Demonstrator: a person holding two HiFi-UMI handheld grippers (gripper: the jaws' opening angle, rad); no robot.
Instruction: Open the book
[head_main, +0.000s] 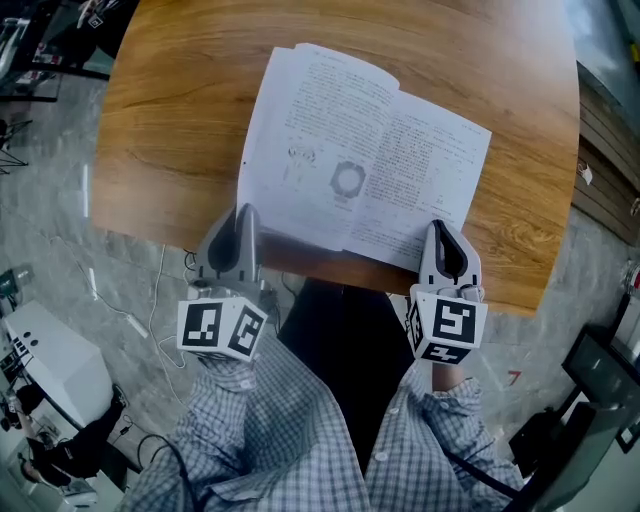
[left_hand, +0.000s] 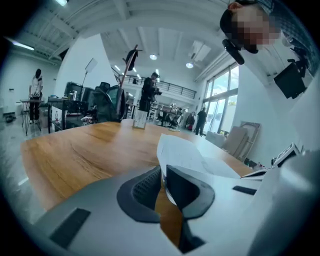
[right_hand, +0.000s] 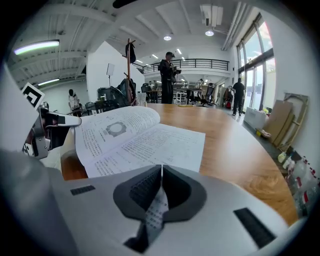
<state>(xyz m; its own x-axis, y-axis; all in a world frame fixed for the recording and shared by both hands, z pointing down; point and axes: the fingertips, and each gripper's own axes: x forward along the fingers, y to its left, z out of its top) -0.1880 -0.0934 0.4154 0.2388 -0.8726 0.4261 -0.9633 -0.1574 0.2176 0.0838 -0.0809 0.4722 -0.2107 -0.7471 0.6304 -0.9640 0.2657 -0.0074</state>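
The book (head_main: 360, 150) lies open on the wooden table (head_main: 170, 120), both printed pages facing up. At the book's near left corner, my left gripper (head_main: 245, 212) has its jaws closed on the edge of a page. In the left gripper view (left_hand: 163, 175) that sheet (left_hand: 180, 152) rises from between the pads. My right gripper (head_main: 440, 230) rests shut at the near edge of the right-hand page. In the right gripper view (right_hand: 161, 172) the pads meet, print shows under them, and the open book (right_hand: 135, 137) spreads ahead.
The table's near edge (head_main: 330, 265) runs just behind both grippers. A clear container (left_hand: 140, 119) stands far off on the table. White equipment (head_main: 50, 370) and cables sit on the floor at left. People stand in the hall beyond.
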